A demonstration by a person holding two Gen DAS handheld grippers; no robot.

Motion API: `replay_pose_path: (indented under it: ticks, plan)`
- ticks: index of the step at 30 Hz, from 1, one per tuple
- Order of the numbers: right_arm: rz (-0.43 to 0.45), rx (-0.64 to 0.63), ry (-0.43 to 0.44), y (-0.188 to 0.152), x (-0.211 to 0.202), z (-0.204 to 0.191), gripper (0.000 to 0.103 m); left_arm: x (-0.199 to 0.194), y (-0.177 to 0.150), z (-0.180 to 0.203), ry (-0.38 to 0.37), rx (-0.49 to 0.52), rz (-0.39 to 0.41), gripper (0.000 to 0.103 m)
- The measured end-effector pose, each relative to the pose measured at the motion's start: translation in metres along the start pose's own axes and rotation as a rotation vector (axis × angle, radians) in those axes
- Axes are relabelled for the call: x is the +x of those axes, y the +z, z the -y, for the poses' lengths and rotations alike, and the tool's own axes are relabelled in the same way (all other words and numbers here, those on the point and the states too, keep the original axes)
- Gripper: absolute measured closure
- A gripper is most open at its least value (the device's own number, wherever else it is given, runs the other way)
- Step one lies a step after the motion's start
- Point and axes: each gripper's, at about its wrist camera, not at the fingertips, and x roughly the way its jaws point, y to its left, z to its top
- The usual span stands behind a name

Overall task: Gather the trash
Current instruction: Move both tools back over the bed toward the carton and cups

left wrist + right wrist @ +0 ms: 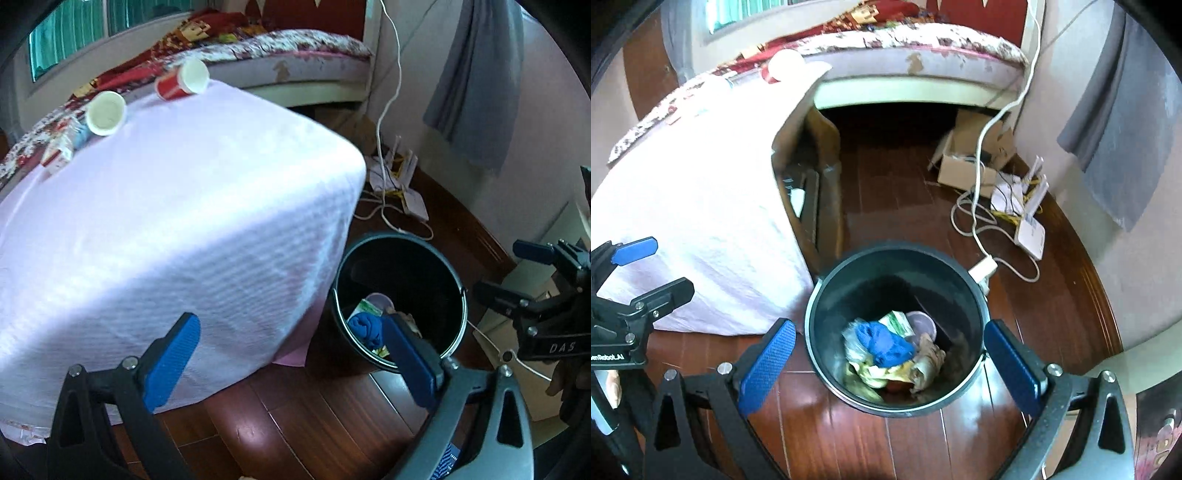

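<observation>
Your right gripper [886, 365] hangs straight over the bin [827, 295], its blue pads [766, 365] spread wide to either side of the rim with nothing between them. Down in the bin you can see the trash already gathered: a blue cloth [886, 343] on top, a green-and-white wrapper [899, 321] and a pale round lid [921, 325] behind it, and crumpled tan paper [929, 360] to its right, with yellowish scraps underneath.

Your left gripper [288, 362] is also spread wide and holds nothing. It sits lower left of the bin [454, 273], one pad over the white cloth [184, 221] that covers the table, the other pad overlapping the bin's near rim in the left wrist view. From the right wrist view you see that same gripper at the far left edge, beside the draped cloth.

Trash not yet collected lies at the table's far edge: a red cup [183, 81] on its side with its mouth towards you, a pale blue cup [105, 112] also tipped over to its left, and a small red-and-white carton [61, 153] further left, close beside the blue cup.

The bin stands on the wooden floor [886, 184], just beside the table's corner. A white cable [979, 206] trails across the floor to a plug [982, 267] lying against the bin's far rim. A cardboard box [964, 171] and a white router [1030, 232] sit near the wall, and a bed [905, 59] runs behind the table.
</observation>
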Motion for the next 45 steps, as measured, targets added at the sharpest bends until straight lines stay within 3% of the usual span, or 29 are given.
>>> replay_pose_path:
  ticks: [9, 16, 27, 37, 42, 45]
  plan:
    - [0.093, 0.034, 0.061, 0.017, -0.029, -0.019, 0.000, -0.035, 0.004, -0.027, 0.033, -0.038, 0.065, 0.004]
    - [0.178, -0.034, 0.109, 0.039, -0.041, -0.059, 0.000, -0.052, 0.007, -0.057, 0.066, -0.087, 0.101, 0.003]
    - [0.240, -0.083, 0.242, 0.083, -0.041, -0.122, 0.000, -0.065, 0.009, -0.136, 0.197, -0.176, 0.130, 0.003]
    - [0.253, -0.150, 0.281, 0.158, -0.024, -0.182, 0.000, -0.072, 0.029, -0.220, 0.268, -0.276, 0.188, 0.005]
    - [0.266, -0.157, 0.288, 0.198, -0.004, -0.201, 0.000, -0.060, 0.052, -0.253, 0.288, -0.304, 0.214, 0.014]
    - [0.273, -0.154, 0.289, 0.223, 0.010, -0.211, 0.000, -0.048, 0.064, -0.266, 0.288, -0.310, 0.212, 0.014]
